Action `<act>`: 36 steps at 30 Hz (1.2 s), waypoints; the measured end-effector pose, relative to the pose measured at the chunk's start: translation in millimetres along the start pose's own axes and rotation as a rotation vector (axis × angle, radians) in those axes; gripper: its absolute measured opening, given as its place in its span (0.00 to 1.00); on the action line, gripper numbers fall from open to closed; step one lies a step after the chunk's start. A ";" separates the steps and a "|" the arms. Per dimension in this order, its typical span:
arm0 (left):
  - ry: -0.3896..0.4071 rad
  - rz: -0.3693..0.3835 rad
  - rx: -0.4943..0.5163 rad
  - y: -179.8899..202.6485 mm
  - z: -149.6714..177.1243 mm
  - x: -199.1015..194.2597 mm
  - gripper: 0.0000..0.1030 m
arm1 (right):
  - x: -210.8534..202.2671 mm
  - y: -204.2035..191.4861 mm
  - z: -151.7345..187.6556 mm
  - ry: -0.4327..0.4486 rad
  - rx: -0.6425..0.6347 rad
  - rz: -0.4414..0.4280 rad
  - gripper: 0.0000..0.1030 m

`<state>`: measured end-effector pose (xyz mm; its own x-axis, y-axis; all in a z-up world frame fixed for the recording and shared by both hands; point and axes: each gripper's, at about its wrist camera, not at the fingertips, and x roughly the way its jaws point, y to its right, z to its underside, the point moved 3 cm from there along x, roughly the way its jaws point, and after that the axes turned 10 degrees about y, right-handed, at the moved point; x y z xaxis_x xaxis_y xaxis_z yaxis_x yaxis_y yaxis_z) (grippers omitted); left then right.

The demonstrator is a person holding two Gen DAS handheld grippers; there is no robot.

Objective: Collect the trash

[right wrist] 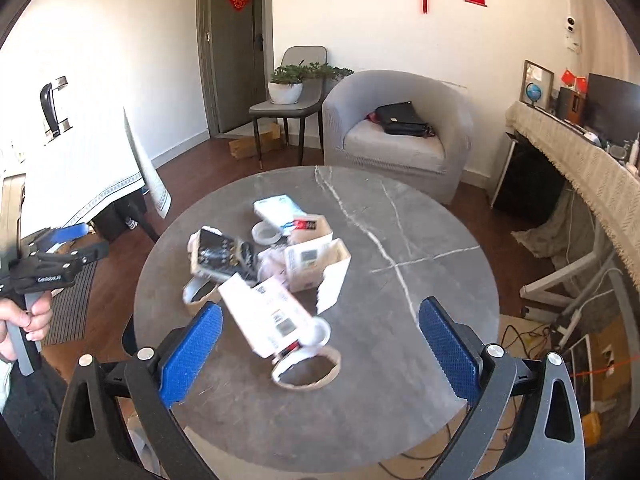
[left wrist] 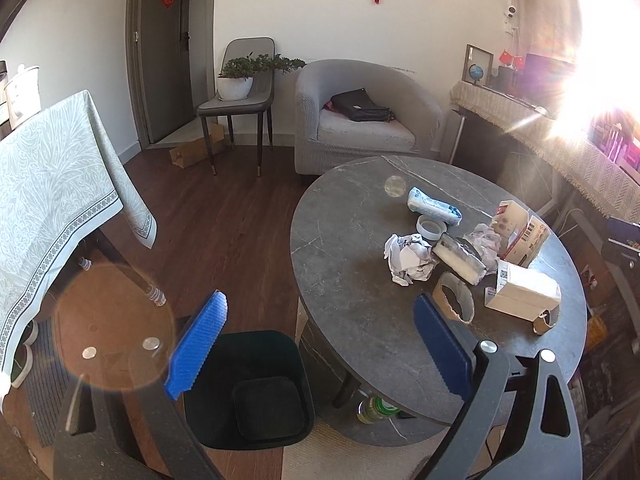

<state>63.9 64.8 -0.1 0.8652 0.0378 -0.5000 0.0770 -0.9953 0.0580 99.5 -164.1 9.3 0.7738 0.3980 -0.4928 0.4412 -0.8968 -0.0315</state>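
Trash lies on a round grey table [left wrist: 352,320] [right wrist: 420,240]: crumpled paper [left wrist: 408,258], a clear tape roll [left wrist: 429,227] [right wrist: 266,235], a blue-white pack [left wrist: 434,205] [right wrist: 276,208], small cartons [left wrist: 520,292] [right wrist: 272,316] and cardboard rings [left wrist: 454,296] [right wrist: 310,372]. A black bin [left wrist: 248,388] stands on the floor left of the table. My left gripper [left wrist: 320,344] is open and empty above the bin and the table's edge; it also shows in the right wrist view [right wrist: 60,248]. My right gripper [right wrist: 320,348] is open and empty over the table's near side, around the nearest carton.
A grey armchair [left wrist: 360,116] [right wrist: 400,136] with a black bag is behind the table. A chair with a potted plant [left wrist: 240,76] is by the door. A cloth-covered table [left wrist: 52,184] is at left. A covered sideboard [right wrist: 580,152] and cables are at right.
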 end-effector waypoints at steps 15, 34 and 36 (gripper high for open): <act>0.015 0.001 0.007 7.4 5.5 -13.6 0.93 | 1.7 -24.6 15.1 0.018 -0.049 -0.002 0.97; 0.021 0.001 -0.003 4.4 5.2 -16.8 0.92 | 6.3 -25.8 16.4 0.018 -0.056 -0.008 0.97; 0.021 0.002 -0.003 4.4 4.9 -16.8 0.92 | 6.5 -26.3 16.4 0.018 -0.056 -0.009 0.97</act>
<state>47.3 59.3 4.3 0.8755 0.0378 -0.4818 0.0770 -0.9951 0.0619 85.5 -141.1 -7.3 0.7772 0.4100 -0.4774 0.4728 -0.8810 0.0131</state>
